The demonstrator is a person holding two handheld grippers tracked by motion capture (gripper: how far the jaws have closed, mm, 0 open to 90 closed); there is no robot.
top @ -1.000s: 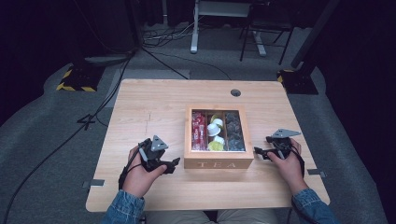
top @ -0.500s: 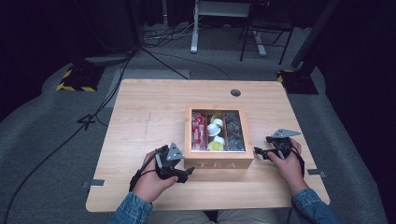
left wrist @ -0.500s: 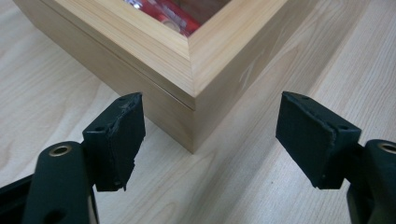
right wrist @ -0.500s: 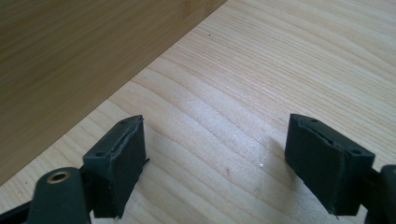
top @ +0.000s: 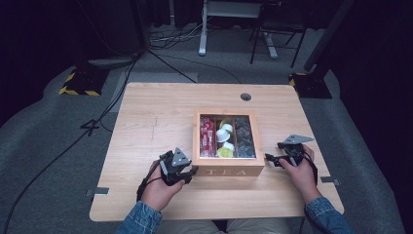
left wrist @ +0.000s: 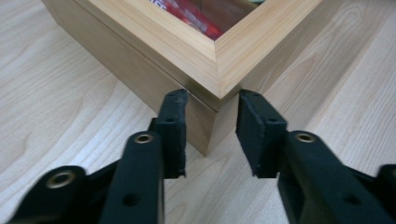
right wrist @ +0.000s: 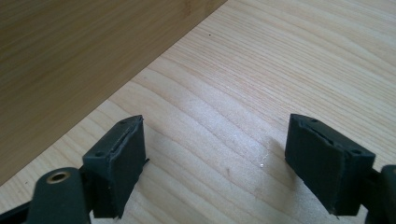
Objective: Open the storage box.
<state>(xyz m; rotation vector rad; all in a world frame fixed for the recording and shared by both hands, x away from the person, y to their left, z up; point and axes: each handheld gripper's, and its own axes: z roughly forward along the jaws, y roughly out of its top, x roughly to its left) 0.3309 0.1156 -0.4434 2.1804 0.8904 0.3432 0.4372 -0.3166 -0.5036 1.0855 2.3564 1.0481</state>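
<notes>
— How do the left gripper [left wrist: 210, 133]'s jaws stand?
— Partly apart, straddling the near left corner of the wooden tea box [left wrist: 196, 60], close to its walls, not clamped.
— And the right gripper [right wrist: 215, 163]?
— Jaws wide apart over bare table [right wrist: 280, 56], holding nothing, the box's wall just beside one jaw.
— Where's the box?
— Mid-table, between both grippers, lid closed.

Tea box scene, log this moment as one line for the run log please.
left gripper: open, jaws straddling near-left corner of tea box | right gripper: open, beside box's right side | box on table
</notes>
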